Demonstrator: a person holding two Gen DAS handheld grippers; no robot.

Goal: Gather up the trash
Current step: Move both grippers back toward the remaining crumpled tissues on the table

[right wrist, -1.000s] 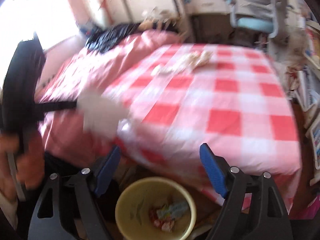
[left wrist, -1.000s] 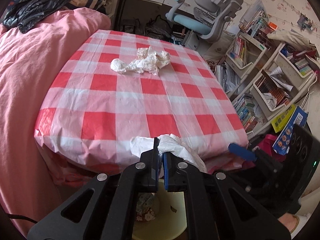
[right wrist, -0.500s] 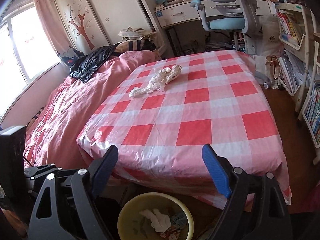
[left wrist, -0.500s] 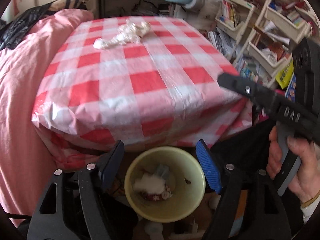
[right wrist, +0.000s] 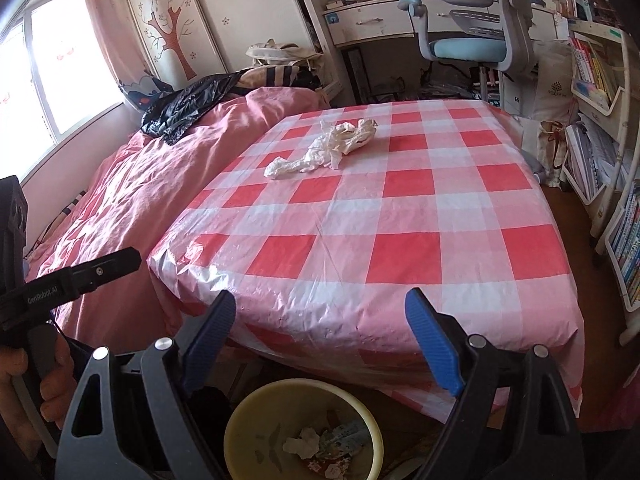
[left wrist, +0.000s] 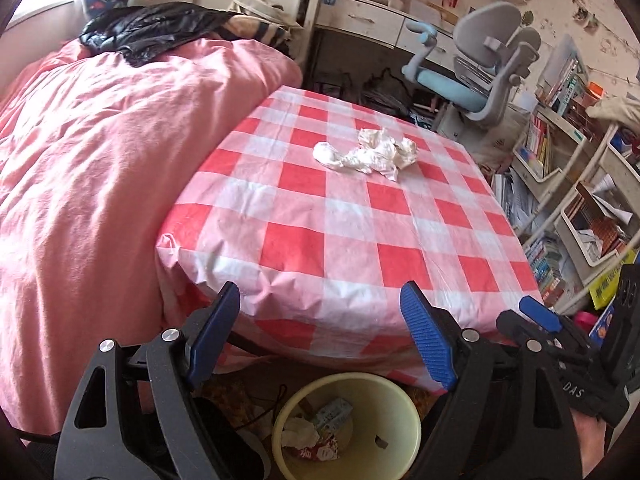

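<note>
Your left gripper [left wrist: 320,336] has just been opening, nothing between its jaws; right gripper [right wrist: 320,340] wide and empty too. Scraps sit in the bin [left wrist: 404,408] below; crumpled paper [left wrist: 366,154] waits far across the table [left wrist: 320,240].

Black clamp frames, ribbed blue fingers [left wrist: 427,340], silver screws.

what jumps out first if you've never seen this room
The red-and-white checked tablecloth fills the middle, with a crumpled white tissue lying alone on its far half. Just below its near edge stands a yellow bin with scraps inside, framed by the open right gripper. A pink duvet lies alongside, left.
</note>
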